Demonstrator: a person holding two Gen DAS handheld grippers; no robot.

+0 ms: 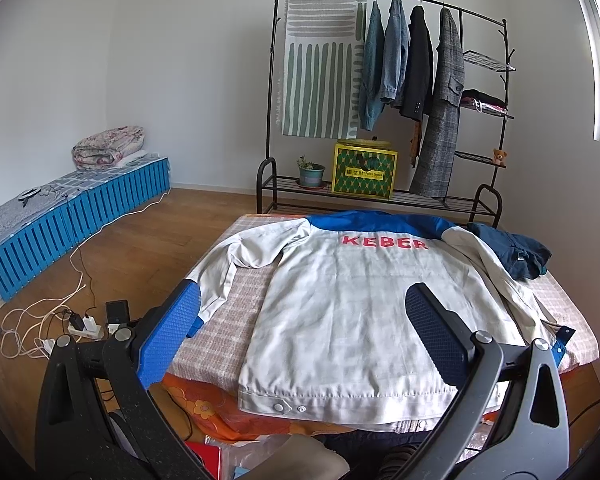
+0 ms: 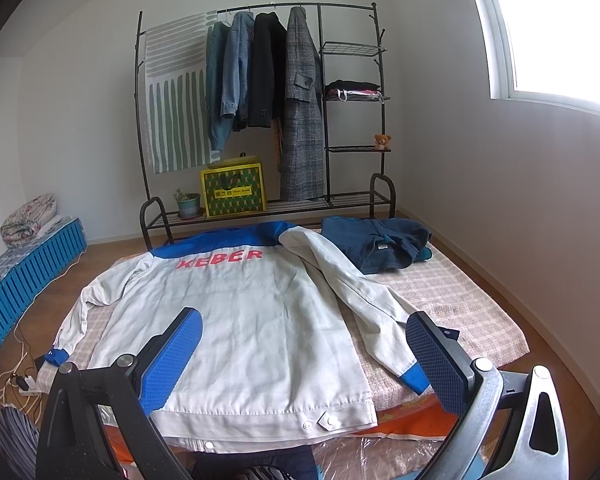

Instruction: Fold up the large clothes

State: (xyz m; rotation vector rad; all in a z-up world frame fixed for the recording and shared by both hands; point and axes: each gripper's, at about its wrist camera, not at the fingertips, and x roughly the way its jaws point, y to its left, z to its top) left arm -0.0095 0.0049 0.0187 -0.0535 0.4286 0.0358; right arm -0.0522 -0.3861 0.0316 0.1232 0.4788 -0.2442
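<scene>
Table (image 1: 220, 340), checked cover: bears all items below.

Jacket (image 1: 340, 308), white with blue shoulders and red lettering: laid back-up and flat across the table, hem toward the cameras, collar toward the clothes rack (image 1: 380, 80). Both sleeves lie spread outward, blue cuffs at the table edges. No fold visible; by judgement folding has not begun, with sleeves and body all left to do.

Dark blue garment (image 2: 376, 244): bunched at the far right corner, apparently unfolded too.

Left gripper (image 1: 304, 332): jaws wide, empty, above the hem.

Right gripper (image 2: 304, 354): jaws wide, empty, near the right cuff.
</scene>
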